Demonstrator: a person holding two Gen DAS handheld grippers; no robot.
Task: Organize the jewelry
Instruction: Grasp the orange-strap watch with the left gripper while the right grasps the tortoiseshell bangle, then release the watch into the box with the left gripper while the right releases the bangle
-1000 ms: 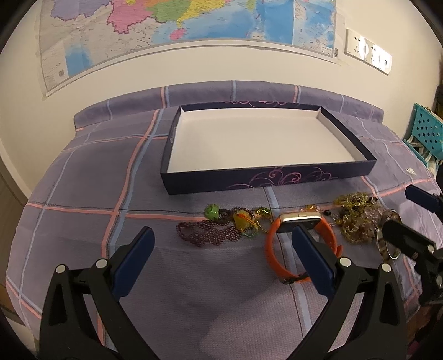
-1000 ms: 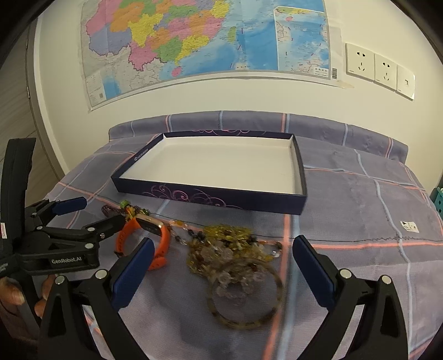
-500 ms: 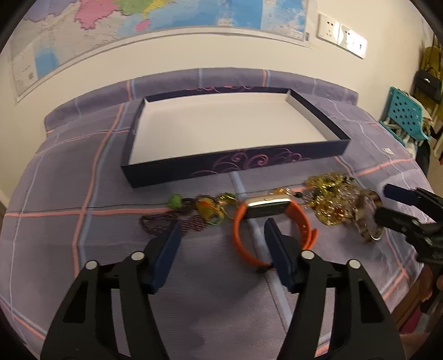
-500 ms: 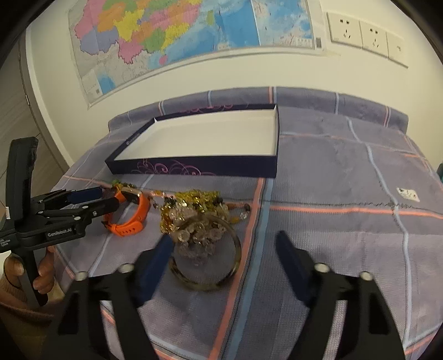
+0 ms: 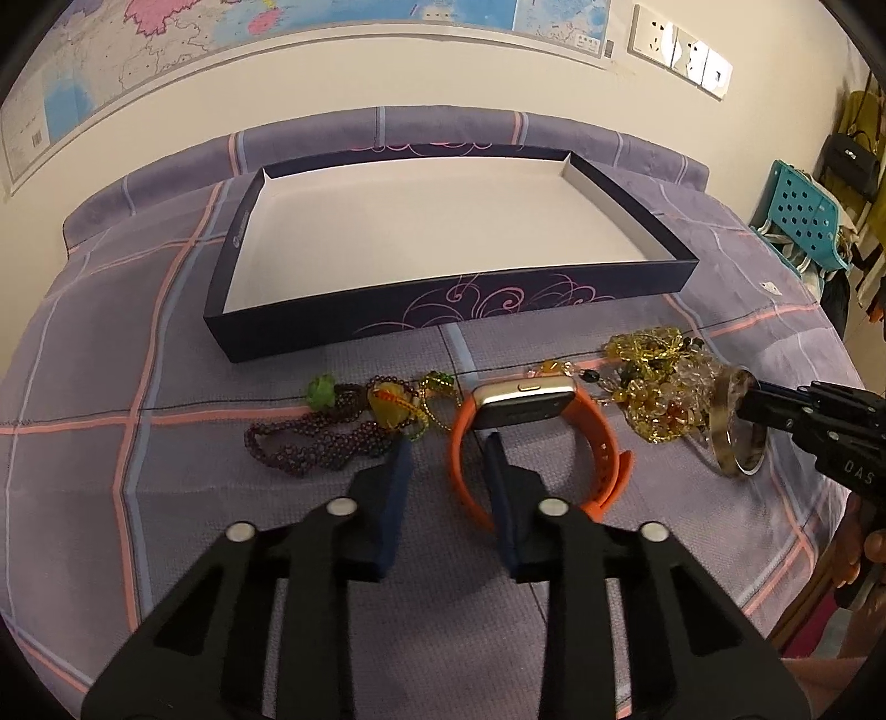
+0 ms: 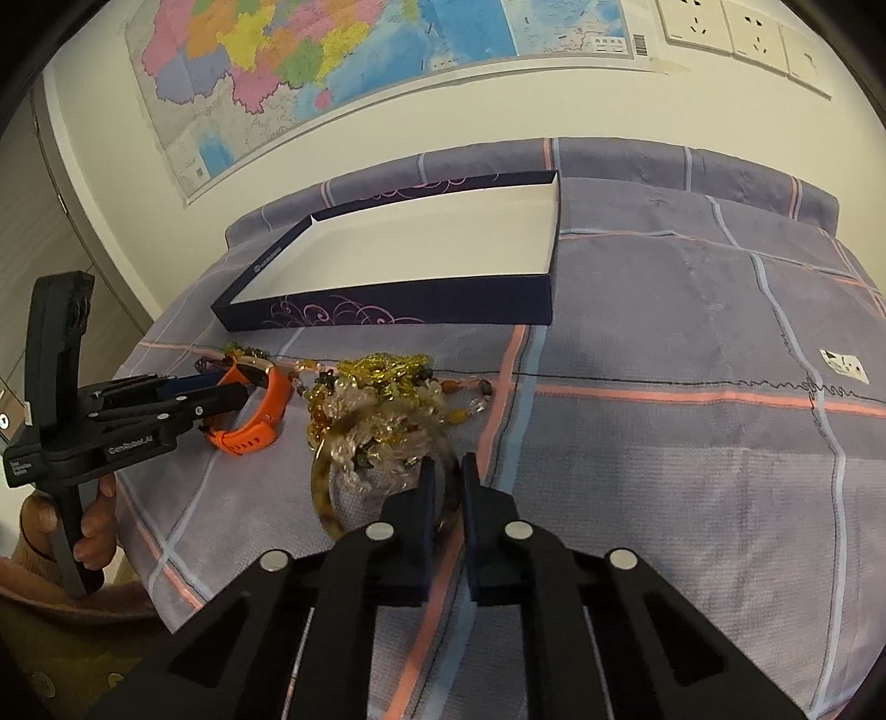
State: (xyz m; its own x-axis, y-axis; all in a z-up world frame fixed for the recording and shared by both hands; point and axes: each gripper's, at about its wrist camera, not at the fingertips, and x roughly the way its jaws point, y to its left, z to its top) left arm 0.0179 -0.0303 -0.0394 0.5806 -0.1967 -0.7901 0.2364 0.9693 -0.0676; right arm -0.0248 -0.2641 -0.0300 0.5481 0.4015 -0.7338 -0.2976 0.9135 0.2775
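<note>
An orange-strapped watch (image 5: 531, 421) lies on the purple checked cloth in front of a shallow dark box (image 5: 454, 327) with a white floor. My left gripper (image 5: 448, 448) has narrowed around the watch's left strap, one finger inside the loop, jaws still apart. My right gripper (image 6: 446, 476) is shut on the rim of an amber bangle (image 6: 321, 487), which also shows in the left wrist view (image 5: 736, 437). A heap of yellow and clear beads (image 6: 387, 399) lies by the bangle. A dark bead necklace (image 5: 315, 437) with green stones lies left of the watch.
The box (image 6: 398, 310) stands behind the jewelry. A wall with a map and sockets (image 6: 736, 27) is behind the table. A teal stool (image 5: 803, 221) stands to the right. The table's front edge is close to both hands.
Both grippers moved forward and down and closed in. The left narrowed around the watch strap. The right shut on the bangle's rim.
</note>
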